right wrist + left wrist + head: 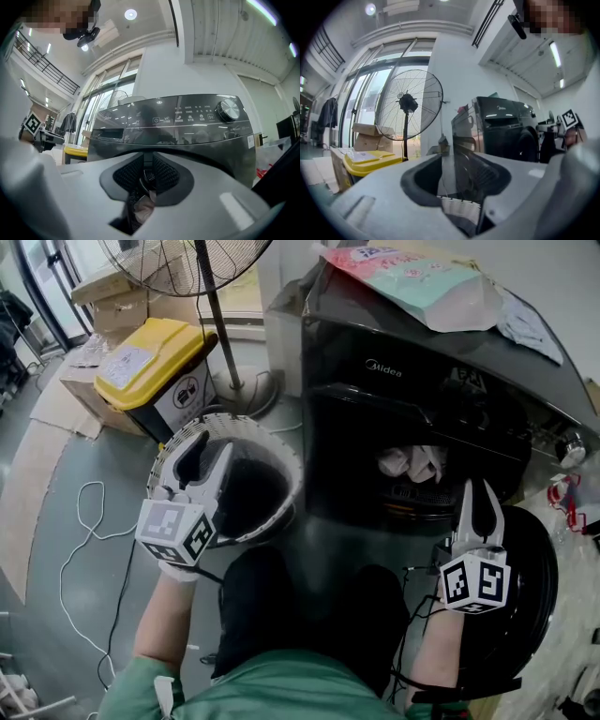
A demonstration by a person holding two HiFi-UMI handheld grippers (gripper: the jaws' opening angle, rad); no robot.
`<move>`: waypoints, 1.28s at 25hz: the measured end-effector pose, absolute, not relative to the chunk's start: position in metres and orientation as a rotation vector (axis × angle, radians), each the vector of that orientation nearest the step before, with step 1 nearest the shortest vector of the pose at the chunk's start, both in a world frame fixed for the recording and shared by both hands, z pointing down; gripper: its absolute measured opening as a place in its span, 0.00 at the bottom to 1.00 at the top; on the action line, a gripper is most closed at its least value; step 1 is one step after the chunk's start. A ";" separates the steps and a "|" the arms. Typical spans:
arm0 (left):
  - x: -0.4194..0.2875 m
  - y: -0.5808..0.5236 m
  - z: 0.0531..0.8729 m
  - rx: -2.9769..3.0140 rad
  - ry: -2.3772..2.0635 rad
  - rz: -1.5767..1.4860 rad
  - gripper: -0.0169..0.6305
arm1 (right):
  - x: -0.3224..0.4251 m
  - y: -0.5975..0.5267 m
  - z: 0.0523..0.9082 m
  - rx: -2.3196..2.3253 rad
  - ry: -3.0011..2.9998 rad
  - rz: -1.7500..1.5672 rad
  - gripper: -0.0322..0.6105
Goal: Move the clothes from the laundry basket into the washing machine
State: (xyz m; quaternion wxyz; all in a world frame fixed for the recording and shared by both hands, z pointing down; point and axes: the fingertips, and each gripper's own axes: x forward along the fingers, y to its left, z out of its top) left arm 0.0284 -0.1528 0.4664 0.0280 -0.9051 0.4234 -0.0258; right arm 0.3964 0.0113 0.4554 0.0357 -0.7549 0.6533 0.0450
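While pale clothes [412,462] sit bunched in the drum mouth, L gripper [211,448] & R gripper [480,493] hover by the laundry basket [281,442] & washing machine [422,371].

L gripper, centre-left of frame, is over the white-rimmed basket, fingers apart w/ nothing between them; the basket's inside is too dark to read. R gripper, lower right, is over the round open door [534,549], fingers drawn together & empty, pointing at the machine's front. The clothes lie centre-right, just up & left of the R gripper's tips. Pastel bag [412,277] lies on the machine top, upper right. Yellow bin [155,357] & pedestal fan [187,259] stand upper left.
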 end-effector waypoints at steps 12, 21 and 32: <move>0.027 -0.151 0.465 -2.787 1.308 -0.073 0.31 | 0.394 0.012 0.454 -2.280 2.017 0.159 0.14; 0.024 -0.148 0.457 -2.772 1.306 -0.061 0.31 | 0.388 0.012 0.452 -2.276 2.026 0.154 0.14; 0.022 -0.148 0.459 -2.773 1.304 -0.066 0.31 | 0.388 0.015 0.450 -2.272 2.018 0.171 0.12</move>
